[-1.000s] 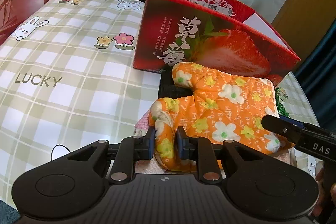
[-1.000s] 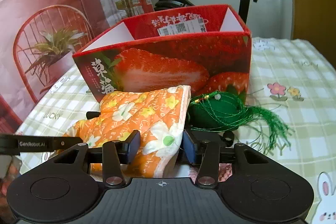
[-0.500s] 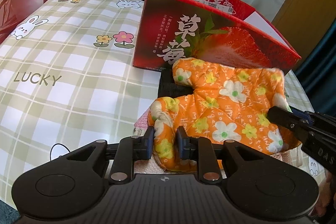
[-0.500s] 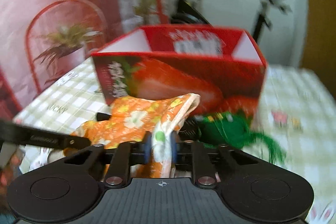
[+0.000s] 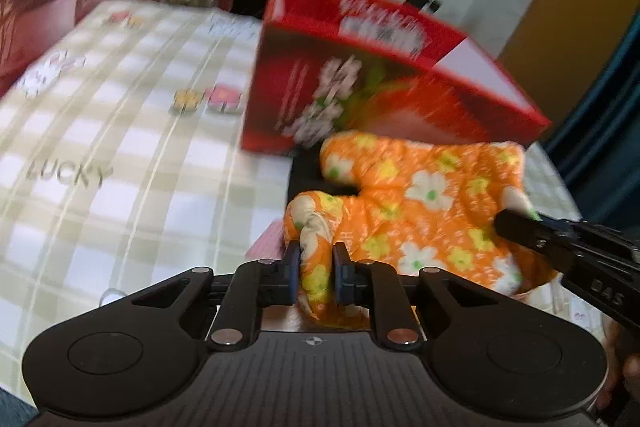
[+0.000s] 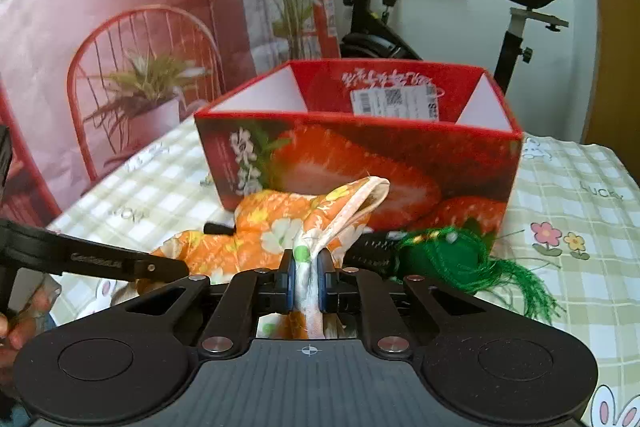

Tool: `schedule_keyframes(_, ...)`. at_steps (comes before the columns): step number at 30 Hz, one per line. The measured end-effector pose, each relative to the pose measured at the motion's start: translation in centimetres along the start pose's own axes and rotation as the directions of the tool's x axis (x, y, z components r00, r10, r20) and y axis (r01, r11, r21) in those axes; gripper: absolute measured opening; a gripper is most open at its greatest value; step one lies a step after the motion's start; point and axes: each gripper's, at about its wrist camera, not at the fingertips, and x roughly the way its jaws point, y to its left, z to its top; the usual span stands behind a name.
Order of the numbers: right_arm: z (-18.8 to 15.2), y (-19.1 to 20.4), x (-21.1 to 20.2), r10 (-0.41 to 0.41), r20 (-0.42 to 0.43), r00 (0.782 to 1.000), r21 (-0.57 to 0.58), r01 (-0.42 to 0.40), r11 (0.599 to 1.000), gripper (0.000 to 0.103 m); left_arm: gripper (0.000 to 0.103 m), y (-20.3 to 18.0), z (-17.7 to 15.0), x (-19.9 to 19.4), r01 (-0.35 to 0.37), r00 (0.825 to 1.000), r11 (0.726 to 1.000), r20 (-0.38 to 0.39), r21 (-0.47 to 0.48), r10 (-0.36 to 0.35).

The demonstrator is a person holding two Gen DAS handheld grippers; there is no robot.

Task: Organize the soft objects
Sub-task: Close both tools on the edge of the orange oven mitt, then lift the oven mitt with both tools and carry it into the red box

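Your left gripper is closing on the orange mitt, your right gripper pinches its cuff — only the right view shows the green tassel.

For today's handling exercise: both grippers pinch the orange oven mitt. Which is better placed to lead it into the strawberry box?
Probably right gripper: it faces the strawberry box squarely, pinching the oven mitt cuff.

Bright daylight; left view motion-blurred, right sharper, fisheye-bent edges.
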Motion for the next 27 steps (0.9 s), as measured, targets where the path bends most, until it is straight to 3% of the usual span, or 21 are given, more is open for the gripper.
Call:
schedule_keyframes(8,3.8,-1.2,-2.6,0.038,0.093,0.995,0.026,-0.040,0.999,0.009,0.016,-1.2,3.0,-4.9,0.049,0.985,0.998,0.163,0.046,-0.056)
schedule_keyframes(16,10.2,-1.9,-2.7,0.085,0.158,0.984,-0.016,-0.083,0.996,0.009,0.016,-2.9,8.4,-5.8,0.033,0.956,0.997,0.290,0.071,-0.053)
schedule_keyframes(21,12.9,-2.5,-2.0,0.105,0.163,0.981,-0.020,-0.103,0.994,0.008,0.016,-3.1,10.7,-5.7,0.062,0.948,0.997,0.309,0.037,-0.070)
schedule_keyframes(27,11.9,-3.1,-1.9,0.127,0.124,0.984,0.012,-0.129,0.992,0.008,0.016,-1.9,9.0,-4.6,0.108,0.969,0.994,0.225,-0.004,-0.104)
